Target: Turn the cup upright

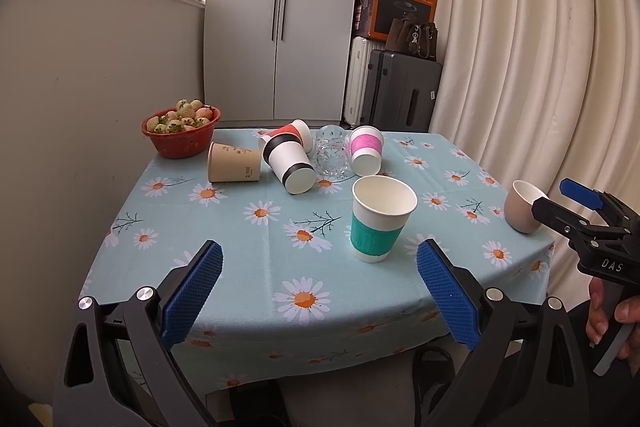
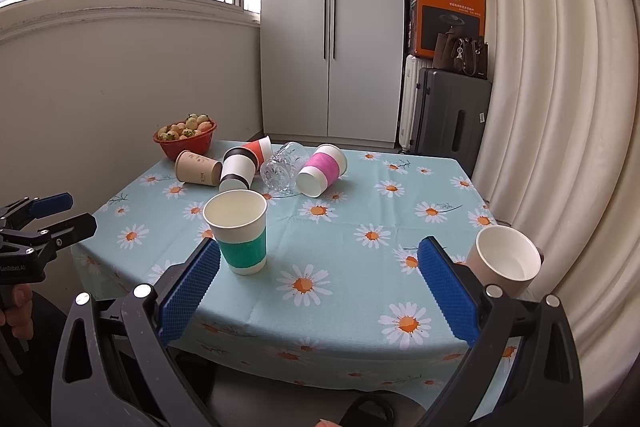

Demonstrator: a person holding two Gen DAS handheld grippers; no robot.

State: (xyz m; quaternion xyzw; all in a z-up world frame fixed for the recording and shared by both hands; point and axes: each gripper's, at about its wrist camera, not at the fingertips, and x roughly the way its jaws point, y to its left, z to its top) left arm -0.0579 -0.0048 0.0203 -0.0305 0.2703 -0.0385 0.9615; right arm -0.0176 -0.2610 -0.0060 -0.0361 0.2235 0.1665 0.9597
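A green-banded paper cup (image 1: 382,219) (image 2: 239,231) stands upright near the table's front. A beige cup (image 1: 524,206) (image 2: 504,261) stands upright at the front right corner. At the back, several cups lie on their sides: a kraft cup (image 1: 234,163) (image 2: 198,167), a black-banded cup (image 1: 289,163) (image 2: 237,171), a red cup (image 1: 298,133) (image 2: 258,147), a clear glass (image 1: 331,151) (image 2: 282,167) and a pink-banded cup (image 1: 365,151) (image 2: 322,170). My left gripper (image 1: 320,289) (image 2: 60,211) is open and empty before the table's front edge. My right gripper (image 2: 320,289) (image 1: 560,199) is open and empty beside the beige cup.
A red bowl of strawberries (image 1: 180,133) (image 2: 185,137) sits at the back left corner of the daisy tablecloth (image 1: 248,251). A wall is left, a wardrobe (image 1: 280,15) and suitcases (image 1: 402,95) behind, a curtain (image 1: 540,67) right.
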